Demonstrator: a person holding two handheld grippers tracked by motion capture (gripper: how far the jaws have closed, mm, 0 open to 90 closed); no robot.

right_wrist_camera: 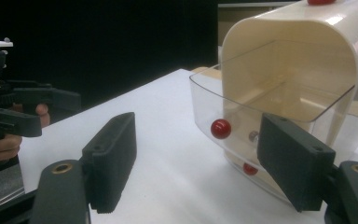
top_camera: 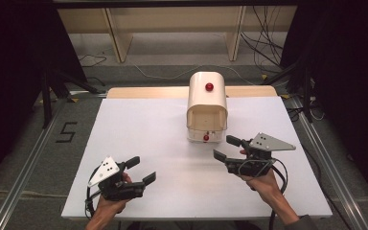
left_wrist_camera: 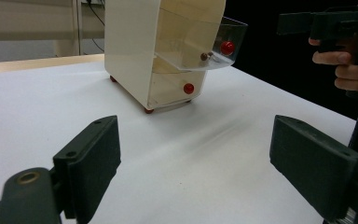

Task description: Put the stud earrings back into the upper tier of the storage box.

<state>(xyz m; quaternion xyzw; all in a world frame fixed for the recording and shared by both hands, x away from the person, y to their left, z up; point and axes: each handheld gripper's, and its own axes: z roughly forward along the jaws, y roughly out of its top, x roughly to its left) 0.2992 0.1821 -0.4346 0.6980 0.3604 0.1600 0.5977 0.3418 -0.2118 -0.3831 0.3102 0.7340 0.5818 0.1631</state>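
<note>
From above, my left hand-held gripper [top_camera: 141,171] sits at seven o'clock on the white counter [top_camera: 139,129], jaws apart; my right hand-held gripper [top_camera: 227,148] gapes at four. Left gripper view: cream cabinet [left_wrist_camera: 130,51] at twelve. Right gripper view: its clear drawer [right_wrist_camera: 261,107] hangs out, red knob [right_wrist_camera: 220,129] showing.

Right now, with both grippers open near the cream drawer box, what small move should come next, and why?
Probably ease the right gripper forward to the red knob on the clear upper drawer. That drawer stands pulled out of the cream box, the jaws are open and empty, and the left gripper sits farther back.
</note>
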